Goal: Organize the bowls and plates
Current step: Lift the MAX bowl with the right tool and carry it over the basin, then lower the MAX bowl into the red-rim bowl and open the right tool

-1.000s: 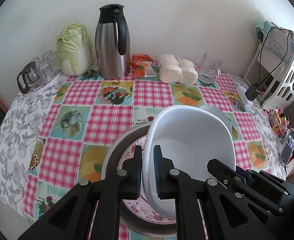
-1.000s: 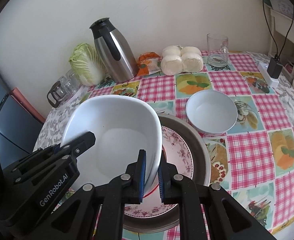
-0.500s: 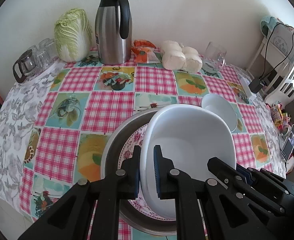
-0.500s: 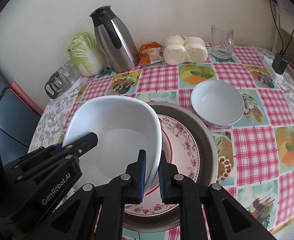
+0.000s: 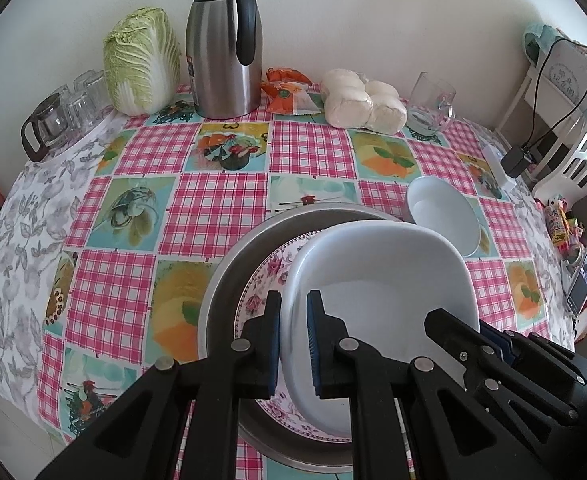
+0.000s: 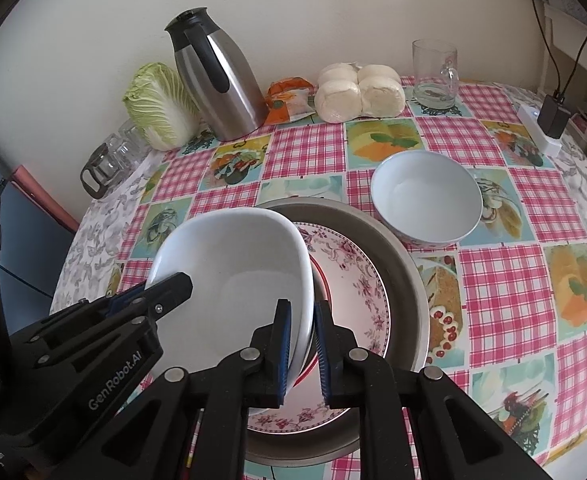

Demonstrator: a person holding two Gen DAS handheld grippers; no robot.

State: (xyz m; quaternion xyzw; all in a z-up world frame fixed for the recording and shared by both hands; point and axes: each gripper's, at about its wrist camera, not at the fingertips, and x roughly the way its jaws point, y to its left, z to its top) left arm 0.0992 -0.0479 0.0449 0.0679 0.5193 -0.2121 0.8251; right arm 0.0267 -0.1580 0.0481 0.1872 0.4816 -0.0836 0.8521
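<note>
Square dish lowered onto the stack, held from both sides

On the bench (image 5: 221, 216), a metal tray (image 5: 229, 276) carries a floral plate (image 6: 357, 280); the white square bowl (image 5: 377, 280) sits tilted over it, opposite rims pinched by left hand-held gripper (image 5: 293, 340) and right hand-held gripper (image 6: 301, 352), likely to nest by size. Small bowl (image 6: 425, 196) waits beside.

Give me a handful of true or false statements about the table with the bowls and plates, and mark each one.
1. Both grippers grip the rim of the large white bowl. True: the left gripper and the right gripper clamp opposite edges.
2. The floral plate lies in the metal pan. True.
3. The small white bowl is stacked inside the large one. False: it sits alone on the tablecloth.
4. The glass mug is full of juice. False: it looks empty.
</note>
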